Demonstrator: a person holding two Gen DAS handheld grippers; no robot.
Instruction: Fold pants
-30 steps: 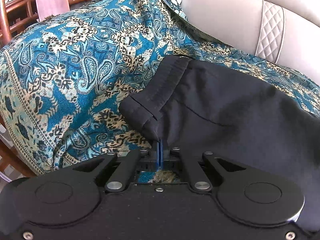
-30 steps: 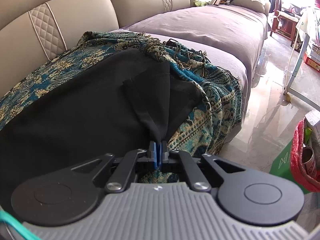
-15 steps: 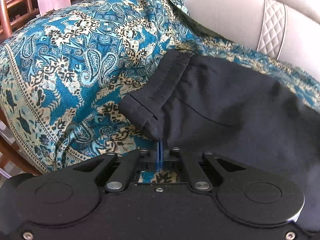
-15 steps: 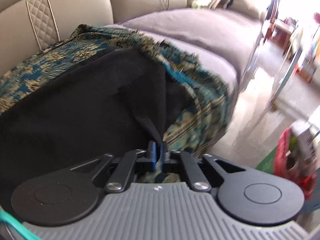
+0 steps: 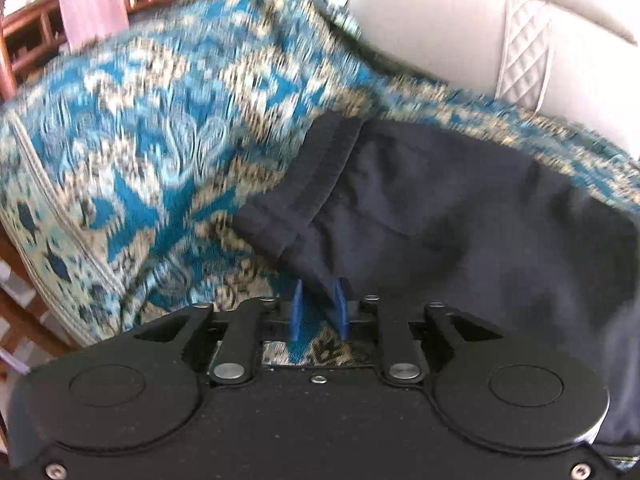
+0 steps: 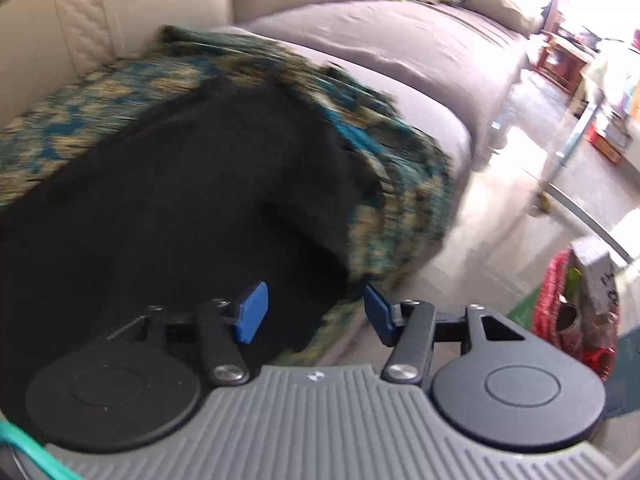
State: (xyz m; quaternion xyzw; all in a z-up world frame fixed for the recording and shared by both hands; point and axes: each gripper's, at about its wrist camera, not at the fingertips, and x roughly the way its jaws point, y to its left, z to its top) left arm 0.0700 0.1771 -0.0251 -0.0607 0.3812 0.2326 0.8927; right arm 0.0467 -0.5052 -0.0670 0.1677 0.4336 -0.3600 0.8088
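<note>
pants (image 5: 460, 216) lie flat on the patterned throw (image 5: 152, 152) over the sofa (image 5: 460, 20) | left gripper (image 5: 318, 310) opening, waistband corner between its jaws, barely released | right gripper (image 6: 312, 308) opening, wide, gripping nothing | risk: pulling away now could snag cloth on a pad (image 5: 339, 308) and drag the fold askew

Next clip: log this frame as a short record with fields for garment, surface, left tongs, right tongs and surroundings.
garment: black fabric pants, lying spread out, waistband toward the left tongs
surface: teal and beige paisley throw over a beige leather sofa
left tongs: opening, pants corner between the blue pads, not pressed
right tongs: opening, wide apart, pants edge below, not gripped
surroundings: red bag on the floor, wooden chair
</note>
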